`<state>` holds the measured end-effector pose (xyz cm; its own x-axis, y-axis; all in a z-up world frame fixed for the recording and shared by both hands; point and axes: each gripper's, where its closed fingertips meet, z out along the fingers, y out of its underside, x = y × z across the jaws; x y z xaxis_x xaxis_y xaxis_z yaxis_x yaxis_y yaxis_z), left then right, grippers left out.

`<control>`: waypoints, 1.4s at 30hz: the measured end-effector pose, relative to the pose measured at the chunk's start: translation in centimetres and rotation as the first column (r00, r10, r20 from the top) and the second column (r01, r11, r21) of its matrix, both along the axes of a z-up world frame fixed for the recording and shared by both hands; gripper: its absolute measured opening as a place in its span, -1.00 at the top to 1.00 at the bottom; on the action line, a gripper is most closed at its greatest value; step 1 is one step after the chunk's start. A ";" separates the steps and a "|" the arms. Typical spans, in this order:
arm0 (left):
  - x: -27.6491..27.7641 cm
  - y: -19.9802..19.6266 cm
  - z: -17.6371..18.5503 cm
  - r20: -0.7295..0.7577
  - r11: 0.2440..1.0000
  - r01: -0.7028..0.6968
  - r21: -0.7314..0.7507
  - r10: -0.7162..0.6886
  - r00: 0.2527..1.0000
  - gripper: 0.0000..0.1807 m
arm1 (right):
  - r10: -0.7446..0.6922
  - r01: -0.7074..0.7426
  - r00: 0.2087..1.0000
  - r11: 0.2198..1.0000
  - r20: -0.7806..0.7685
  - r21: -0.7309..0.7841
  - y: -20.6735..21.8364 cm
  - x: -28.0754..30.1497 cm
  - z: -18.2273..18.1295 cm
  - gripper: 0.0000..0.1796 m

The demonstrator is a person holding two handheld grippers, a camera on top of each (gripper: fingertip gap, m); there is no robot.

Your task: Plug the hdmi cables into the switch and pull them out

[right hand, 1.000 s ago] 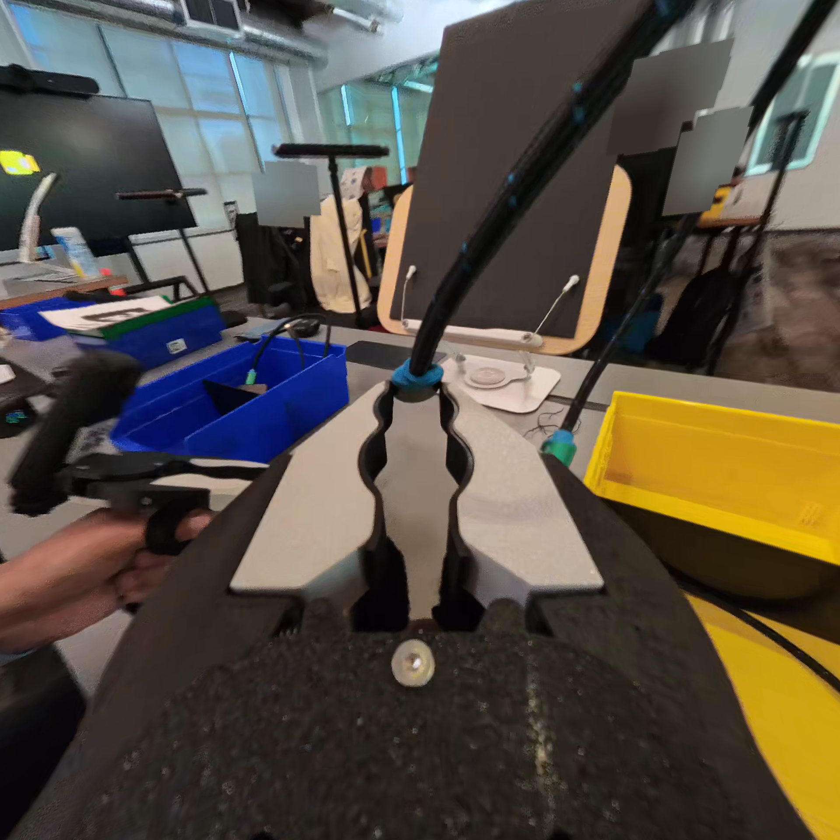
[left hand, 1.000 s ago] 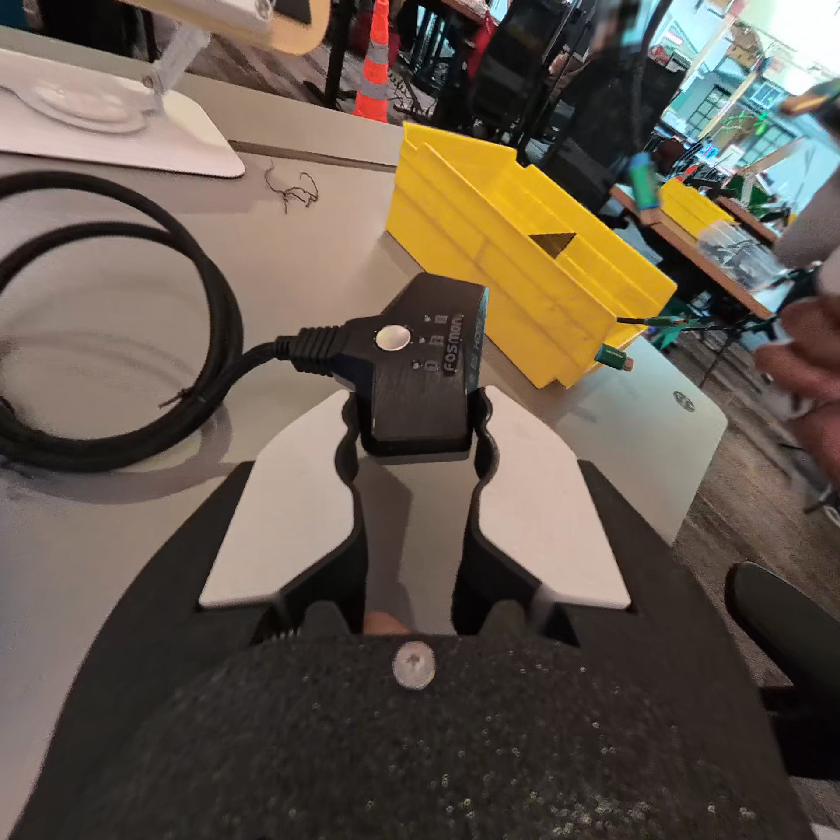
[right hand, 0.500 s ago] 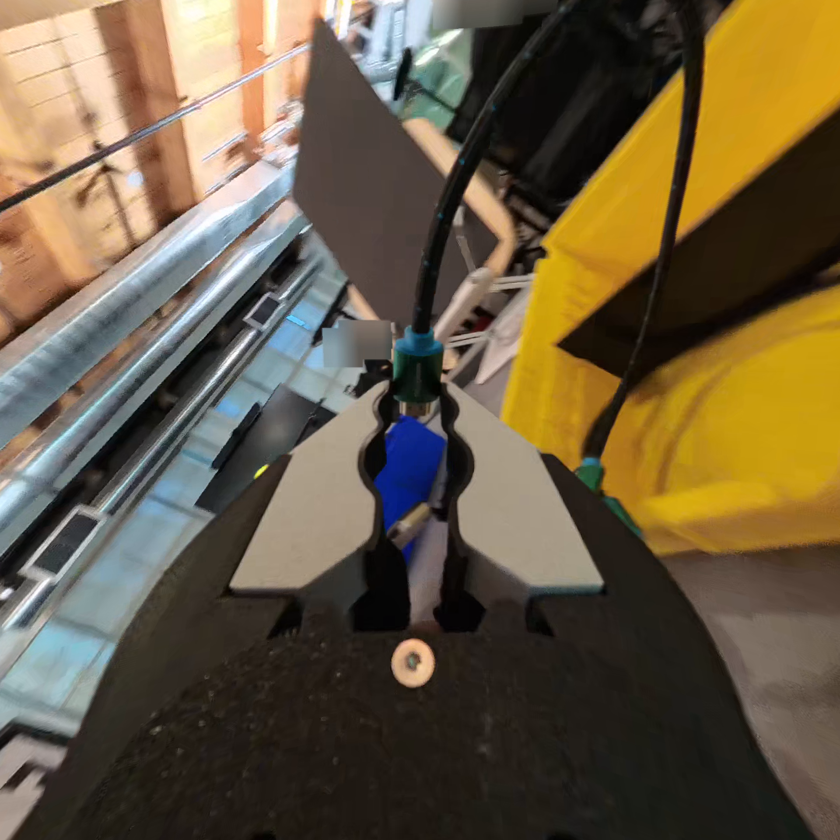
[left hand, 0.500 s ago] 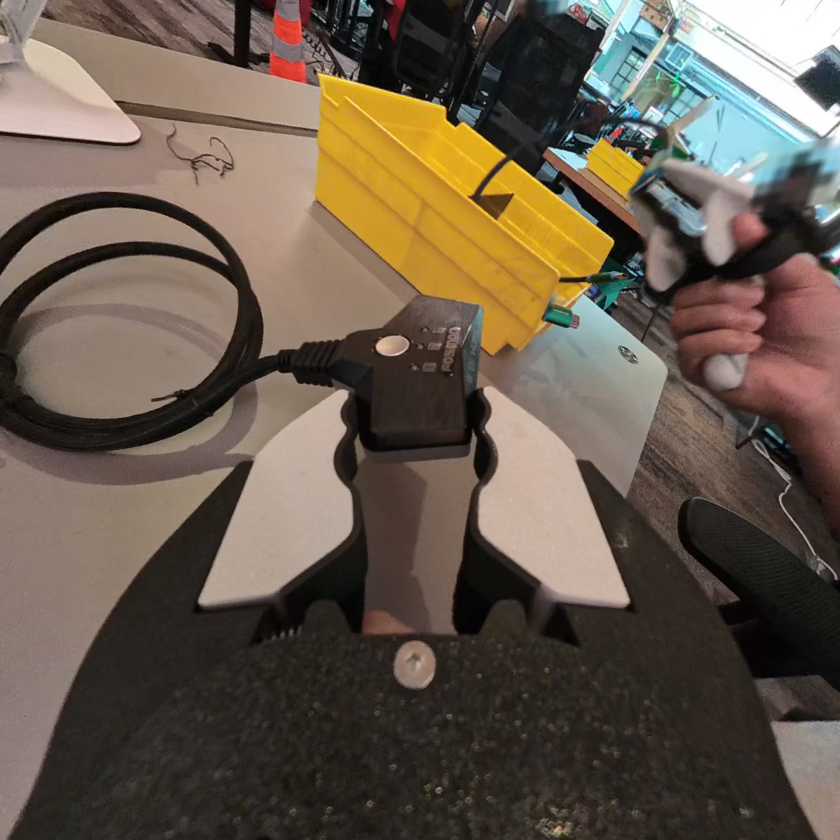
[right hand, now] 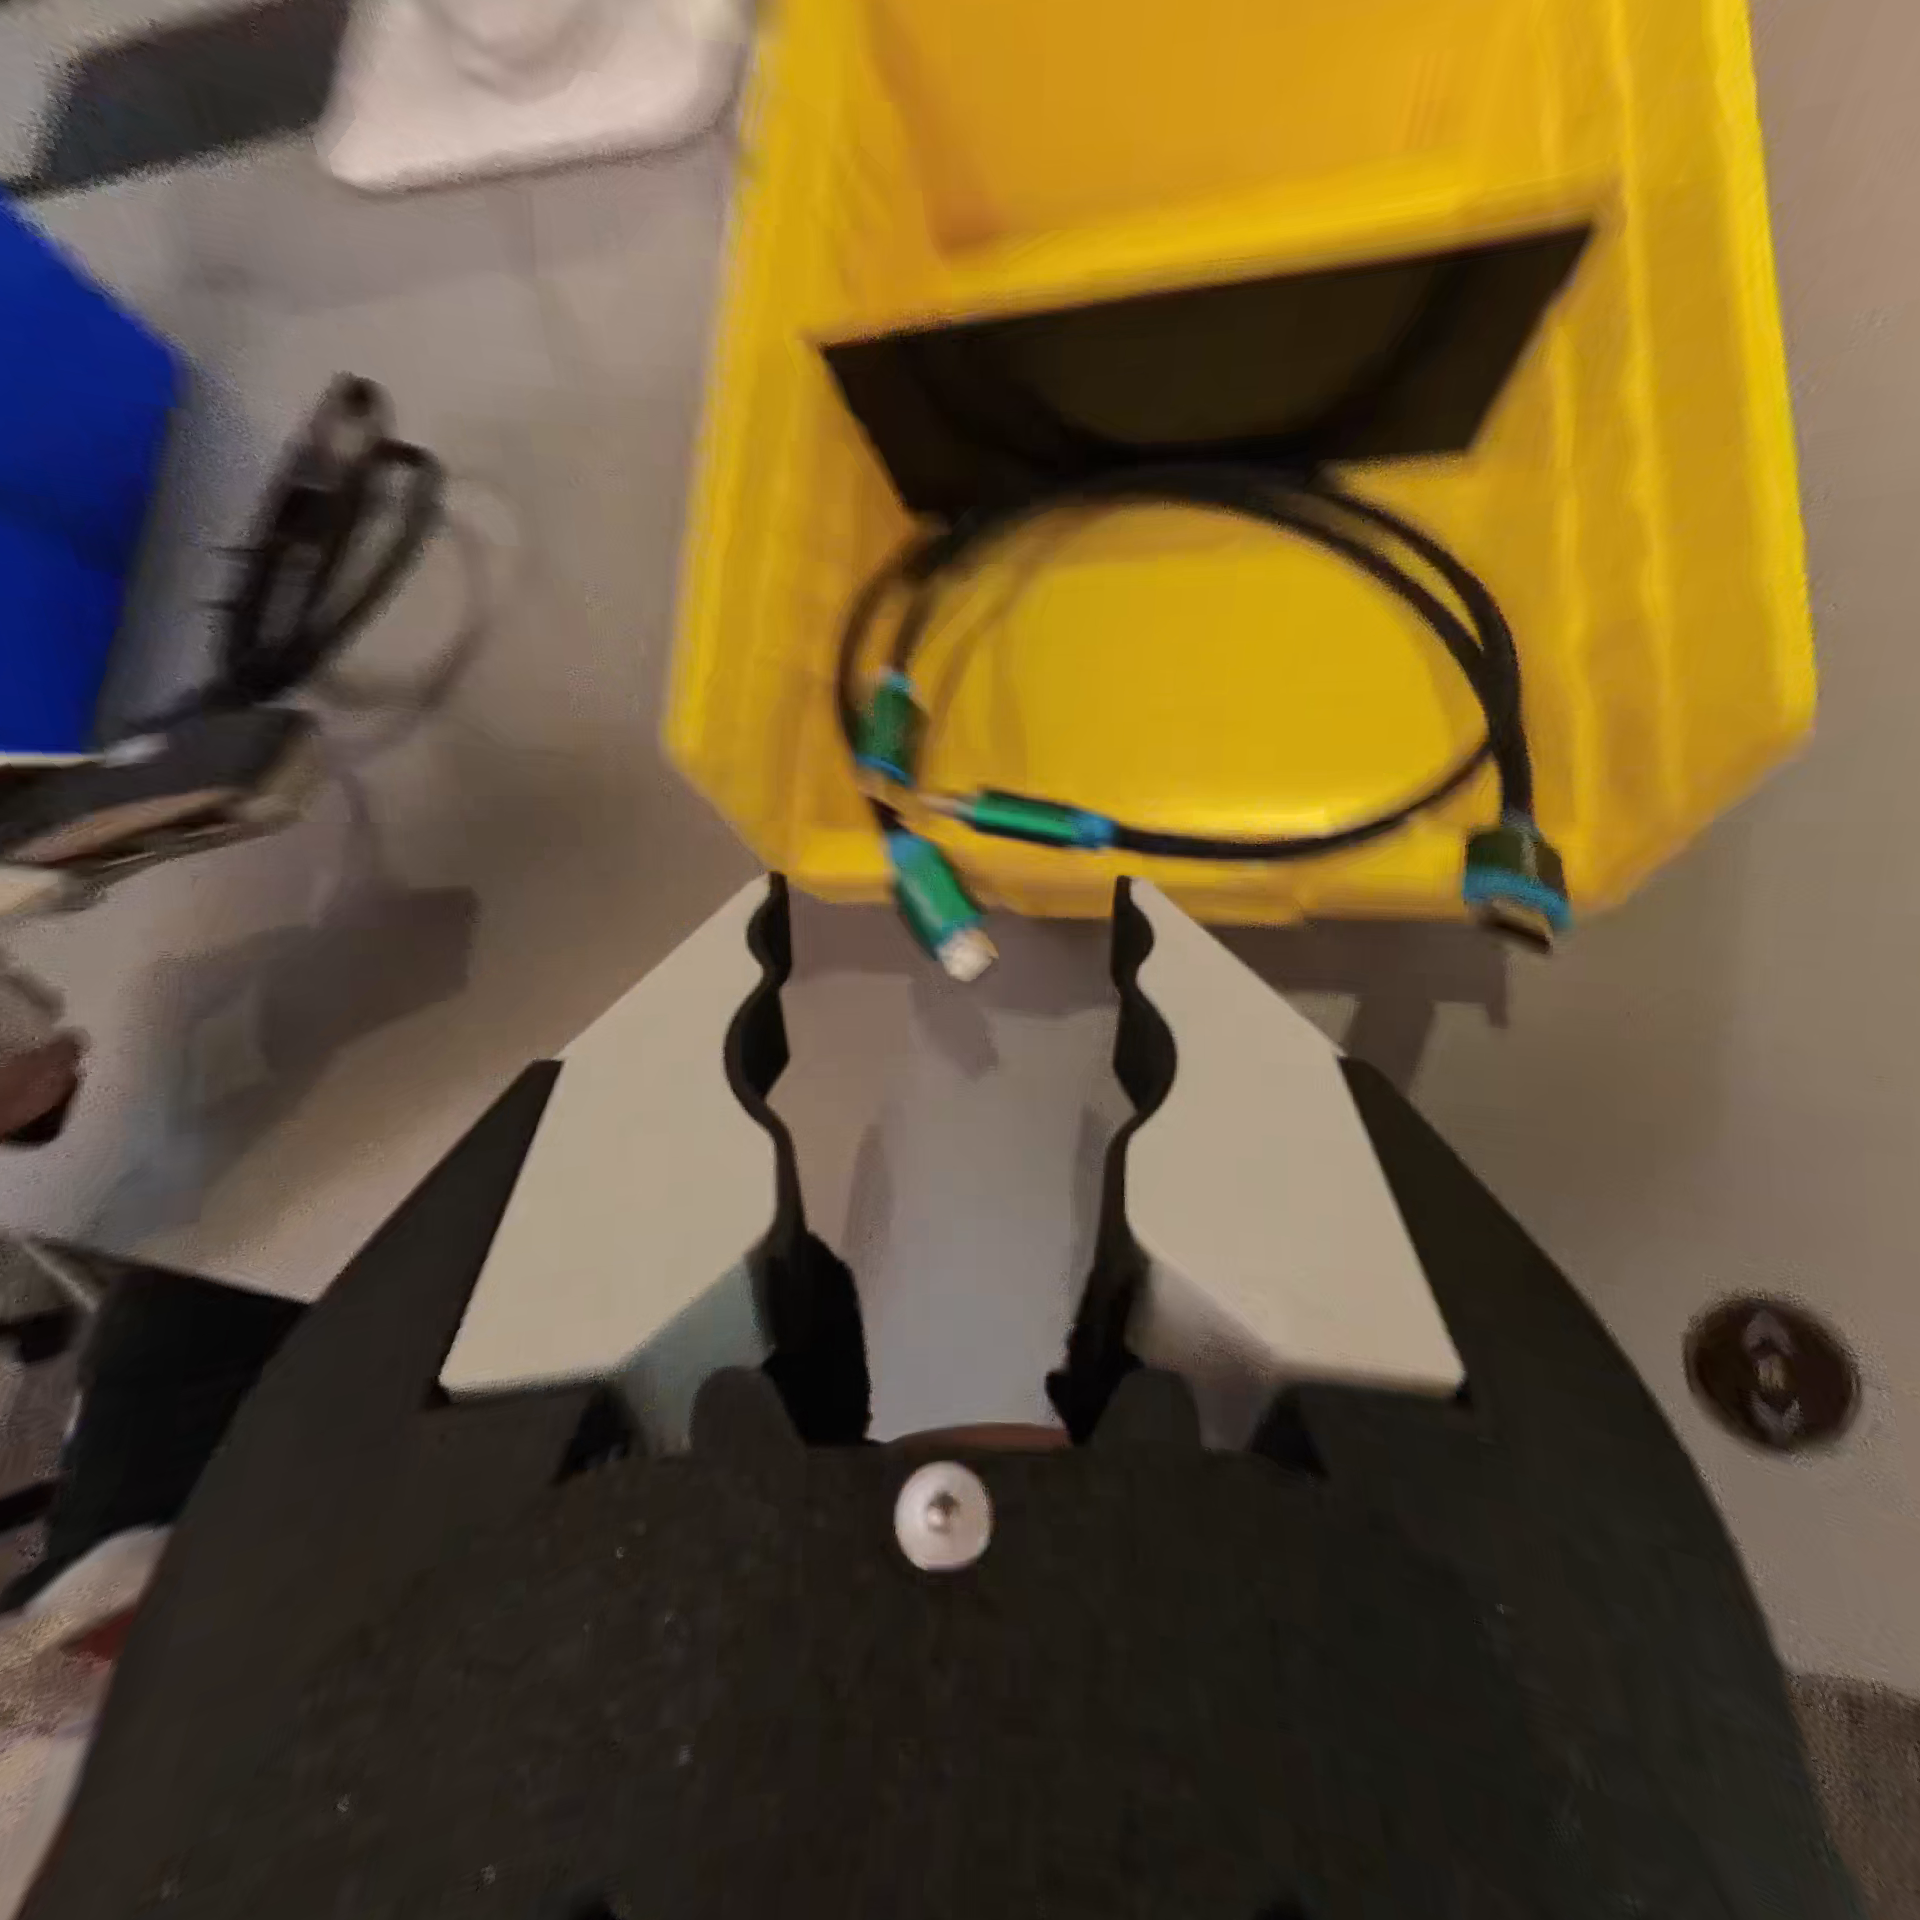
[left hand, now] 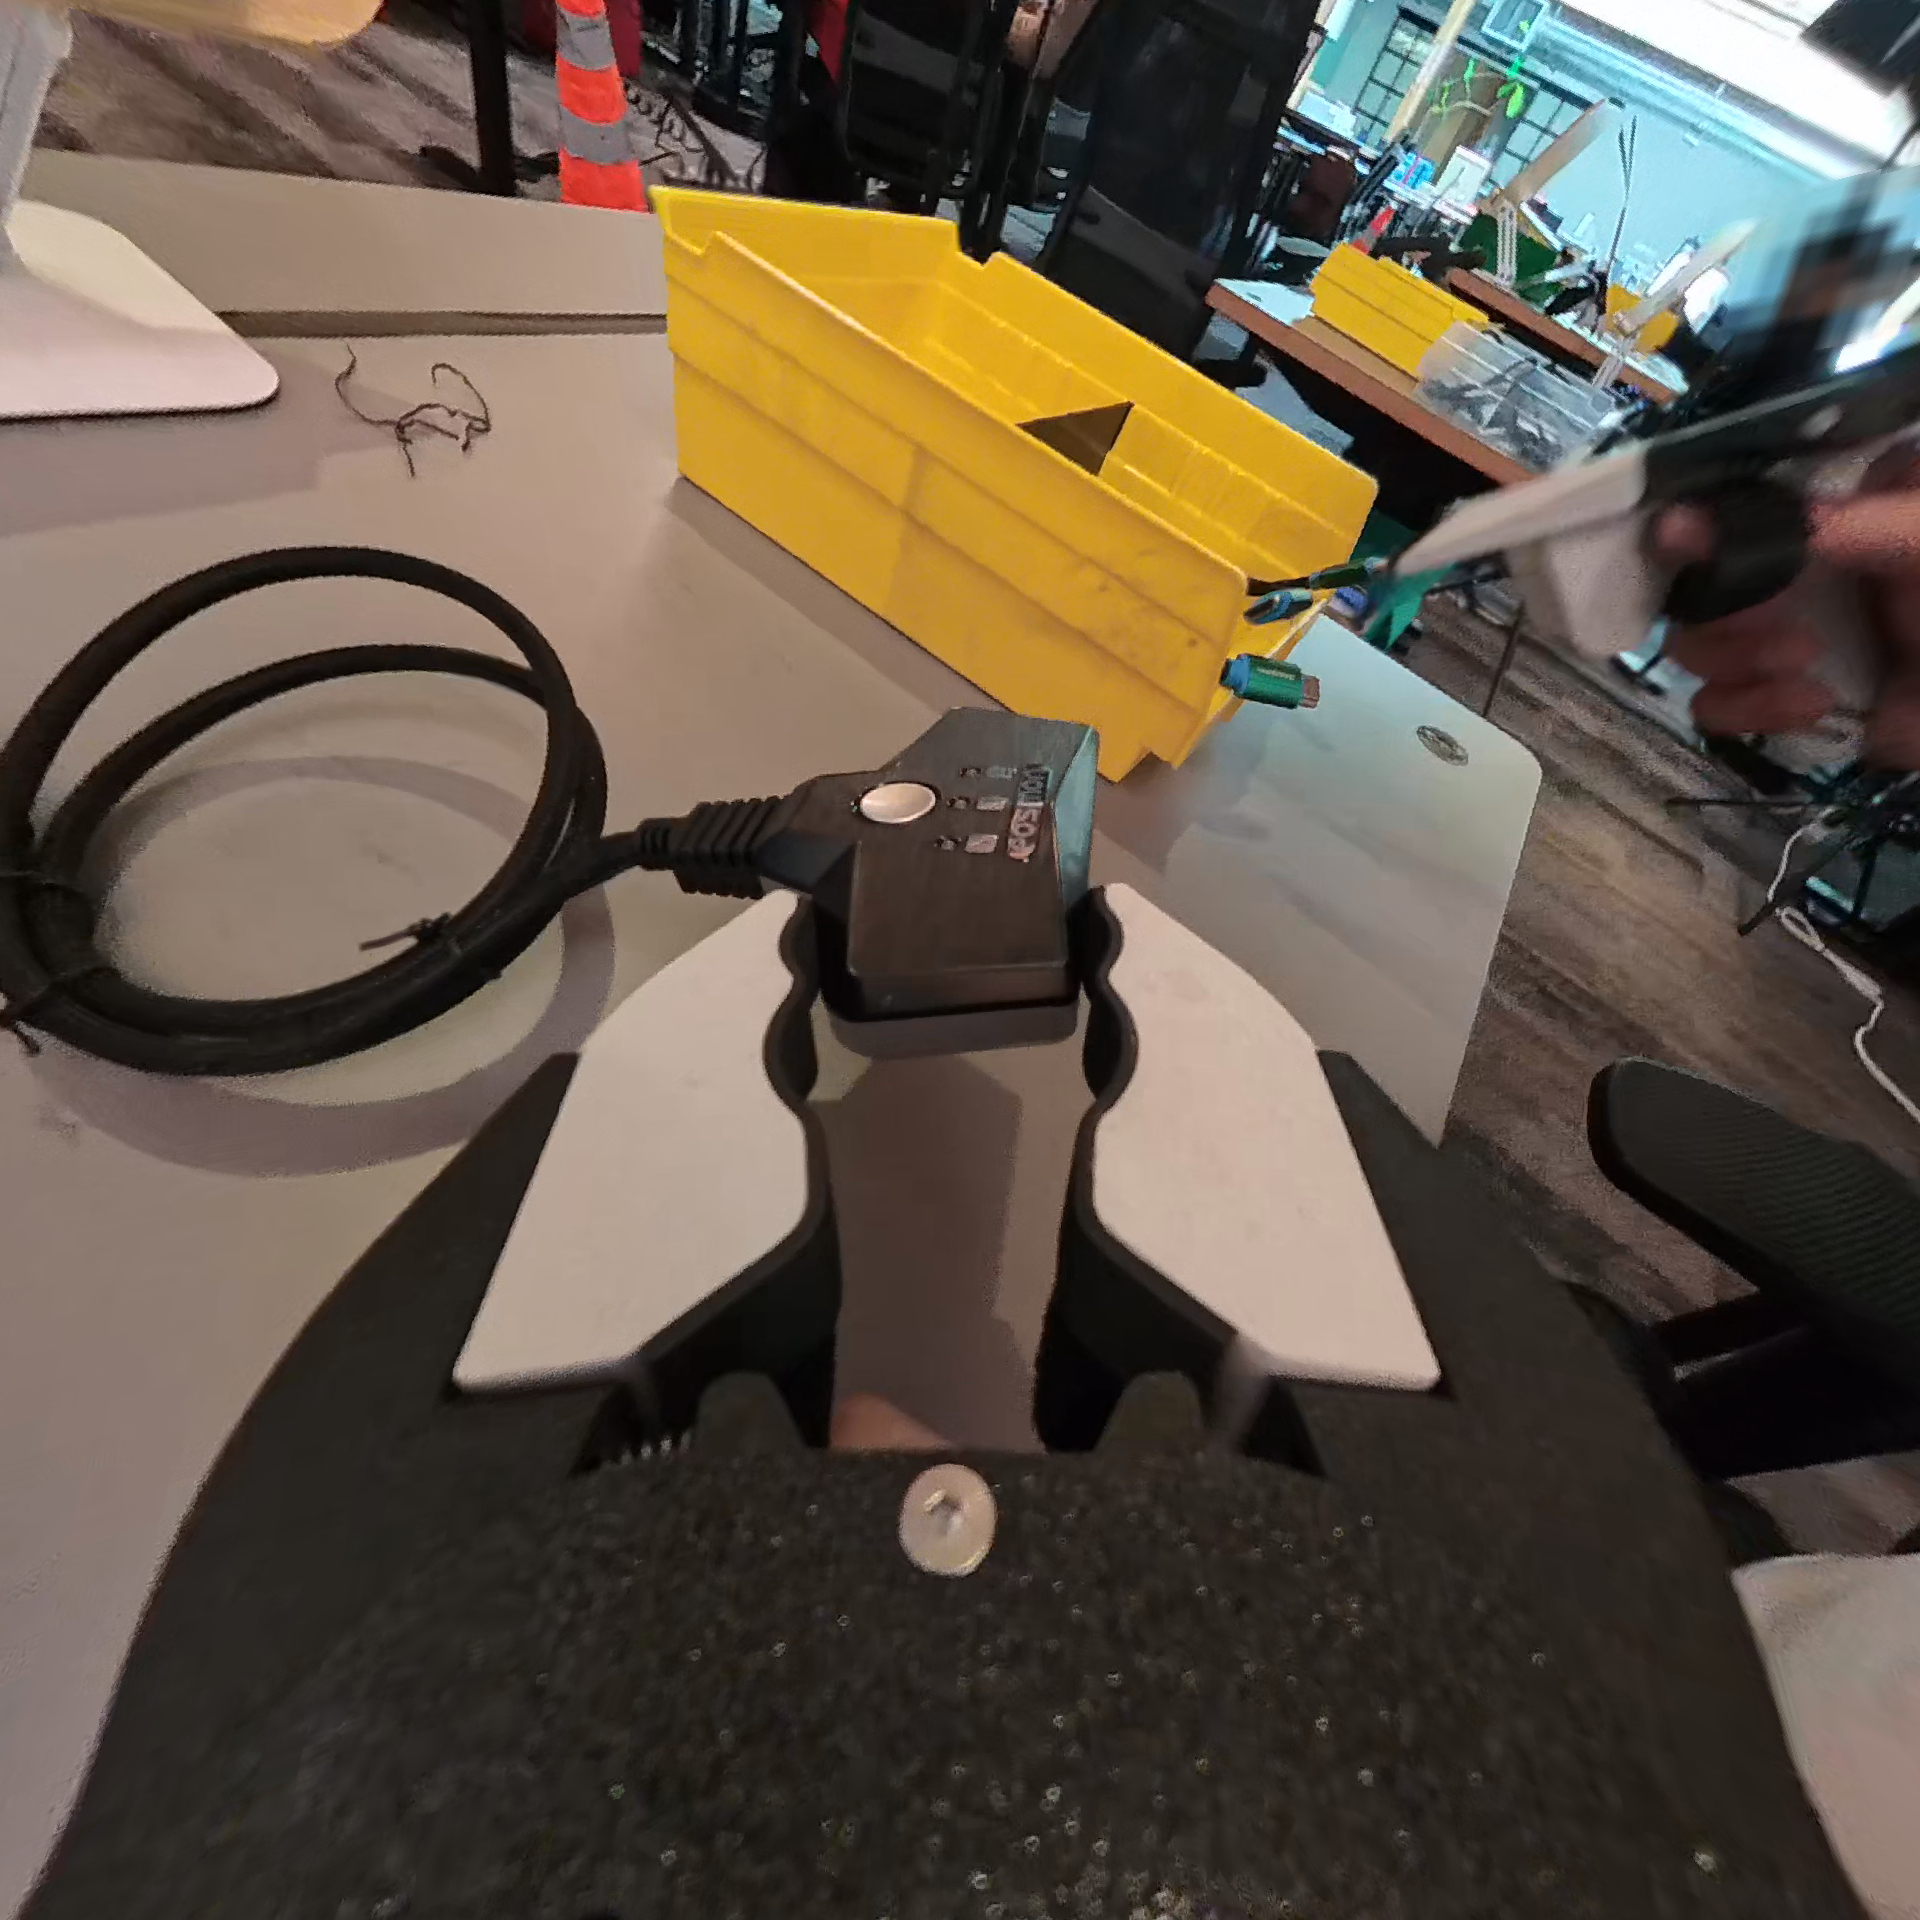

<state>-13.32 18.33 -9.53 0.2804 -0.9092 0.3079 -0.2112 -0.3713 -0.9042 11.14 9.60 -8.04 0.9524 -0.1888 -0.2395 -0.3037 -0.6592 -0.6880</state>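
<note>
Half a second ago our right gripper (right hand: 943, 904) was pinched on a green plug with its cable trailing up; now its fingers (right hand: 665, 1122) stand released and empty above the front lip of the yellow bin (right hand: 1683, 582), and the cables (right hand: 1434, 665) lie coiled inside it. One green plug (right hand: 935, 899) pokes out over the lip between our fingertips, another (right hand: 1512, 868) sits at the bin's right corner. We read this as a pulled-out cable just dropped back, or a regrasp in progress; the blur leaves that open. Our left gripper (left hand: 945, 935) has not let go: it stays clenched on the black switch (left hand: 951, 883), held over the table (left hand: 1299, 852) beside the bin, its own lead (left hand: 312, 810) looped to the left. No cable is in the switch, so the next plug must be picked up first
</note>
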 end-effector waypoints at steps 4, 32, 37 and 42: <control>-0.1 -1.2 1.8 0.111 0.993 0.114 -0.008 -0.113 0.987 0.47 | 0.492 -0.429 0.865 0.826 -0.099 0.365 2.2 -12.0 6.6 0.26; -3.3 1.3 3.6 0.299 0.991 0.074 -0.115 -0.037 0.954 0.50 | 0.664 -0.480 0.726 0.674 -0.177 0.562 12.5 -11.5 22.0 0.37; -3.0 1.0 3.3 0.284 0.990 0.079 -0.113 -0.044 0.958 0.52 | 0.496 -0.415 0.863 0.806 -0.099 0.422 12.5 -4.4 23.4 0.37; -2.6 0.6 3.3 0.282 0.988 0.095 -0.122 -0.057 0.958 0.53 | 0.357 -0.359 0.926 0.933 -0.120 0.010 15.0 2.1 15.1 0.36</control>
<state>-15.95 18.89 -6.24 0.0988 -0.8698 0.4833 0.0084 -0.4850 -0.8745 13.24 24.61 7.03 0.9220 0.1561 -0.3542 -0.1245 -0.7469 -0.6532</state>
